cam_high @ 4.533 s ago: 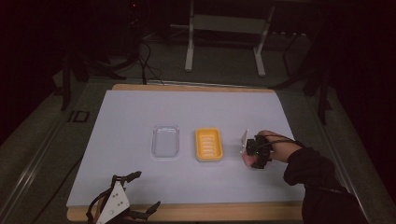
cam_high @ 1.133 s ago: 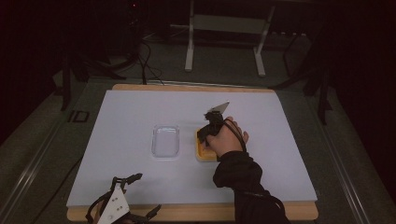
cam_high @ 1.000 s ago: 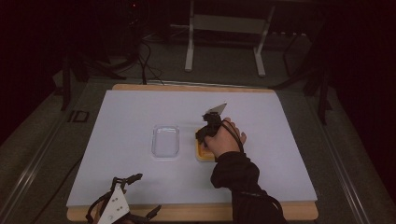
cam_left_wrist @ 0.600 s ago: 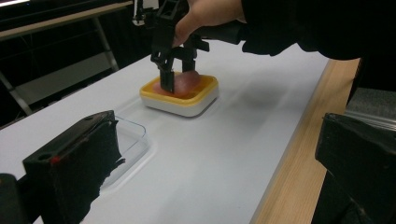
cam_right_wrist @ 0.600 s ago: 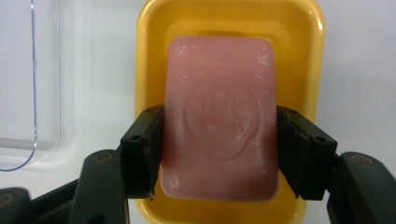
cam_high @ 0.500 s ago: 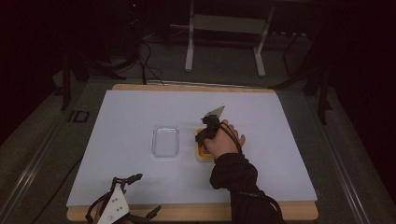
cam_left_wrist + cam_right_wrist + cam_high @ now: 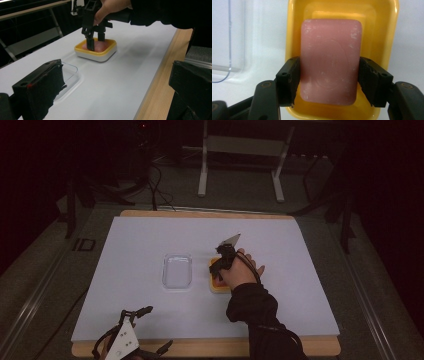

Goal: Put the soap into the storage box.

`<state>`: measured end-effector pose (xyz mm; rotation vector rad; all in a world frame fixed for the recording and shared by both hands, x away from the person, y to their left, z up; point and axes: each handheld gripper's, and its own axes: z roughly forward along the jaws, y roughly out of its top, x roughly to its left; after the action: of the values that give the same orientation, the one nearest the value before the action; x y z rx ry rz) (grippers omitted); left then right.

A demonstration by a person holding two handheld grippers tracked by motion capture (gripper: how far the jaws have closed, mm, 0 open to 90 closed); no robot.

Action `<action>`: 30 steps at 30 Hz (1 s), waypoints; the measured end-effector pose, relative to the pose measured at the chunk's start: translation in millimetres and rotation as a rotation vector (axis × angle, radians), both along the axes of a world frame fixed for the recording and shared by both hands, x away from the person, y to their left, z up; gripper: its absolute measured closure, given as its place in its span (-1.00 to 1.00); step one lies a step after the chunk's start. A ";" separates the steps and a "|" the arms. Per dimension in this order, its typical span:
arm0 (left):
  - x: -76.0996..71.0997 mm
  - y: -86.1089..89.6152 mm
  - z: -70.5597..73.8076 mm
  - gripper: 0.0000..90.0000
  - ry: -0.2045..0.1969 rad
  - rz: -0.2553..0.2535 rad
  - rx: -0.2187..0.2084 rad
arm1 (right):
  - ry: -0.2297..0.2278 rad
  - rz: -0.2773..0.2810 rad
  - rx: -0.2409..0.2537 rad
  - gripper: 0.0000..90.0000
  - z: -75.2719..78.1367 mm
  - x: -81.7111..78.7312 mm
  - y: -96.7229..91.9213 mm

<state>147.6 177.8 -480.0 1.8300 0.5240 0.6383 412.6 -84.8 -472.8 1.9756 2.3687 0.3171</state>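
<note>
A pink soap bar lies in a yellow dish near the middle of the white table. My right gripper points down into the dish, its two black pads pressed against the bar's long sides. From the high view the right gripper and the person's hand cover most of the dish. The left gripper view has the right gripper standing in the dish. My left gripper rests at the table's front edge, open and holding nothing.
A clear plastic tray lies just left of the dish, also in the left gripper view as the clear tray. The wooden table edge runs along the front. A metal stand is beyond the table.
The right hand came from the right of the dish to above it, then lowered into it and closed on the soap. The left gripper has stayed put.
</note>
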 end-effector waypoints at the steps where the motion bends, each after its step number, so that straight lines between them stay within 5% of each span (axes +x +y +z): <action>1: 0.0 0.0 0.0 -0.99 0.000 0.000 0.000 | -0.010 0.011 0.009 -0.17 2.1 0.1 -1.7; 5: 0.1 0.1 -0.1 -0.99 0.002 0.000 0.000 | -0.091 0.103 0.004 -0.35 17.1 -1.5 -7.1; 7: 0.3 0.2 -0.2 -0.99 0.001 0.001 -0.001 | -0.122 0.194 0.014 -0.40 22.8 -3.1 -11.0; 13: 1.1 0.1 -0.6 -0.99 0.003 0.002 0.004 | -0.146 0.358 0.039 -0.48 27.6 -10.5 -17.5; 16: 1.3 -0.1 -0.7 -0.99 0.004 0.004 0.005 | -0.187 0.477 0.079 -0.52 30.7 -17.9 -22.1; 19: 1.3 0.1 -0.7 -0.99 0.004 0.004 0.003 | -0.220 0.539 0.099 -0.55 35.0 -23.2 -26.7; 22: 1.2 0.3 -0.7 -0.99 0.003 0.004 0.000 | -0.263 0.571 0.118 -0.61 39.4 -28.8 -33.7; 27: 1.1 0.1 -0.9 -0.99 0.005 0.003 0.001 | -0.276 0.549 0.175 -0.61 44.8 -37.7 -53.5; 30: 1.2 0.0 -0.9 -0.99 0.004 0.004 0.005 | -0.334 0.576 0.166 -0.62 47.3 -42.0 -66.3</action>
<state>148.8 177.8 -480.9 1.8358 0.5291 0.6389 370.7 -151.1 -425.5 1.1145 2.6810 0.8108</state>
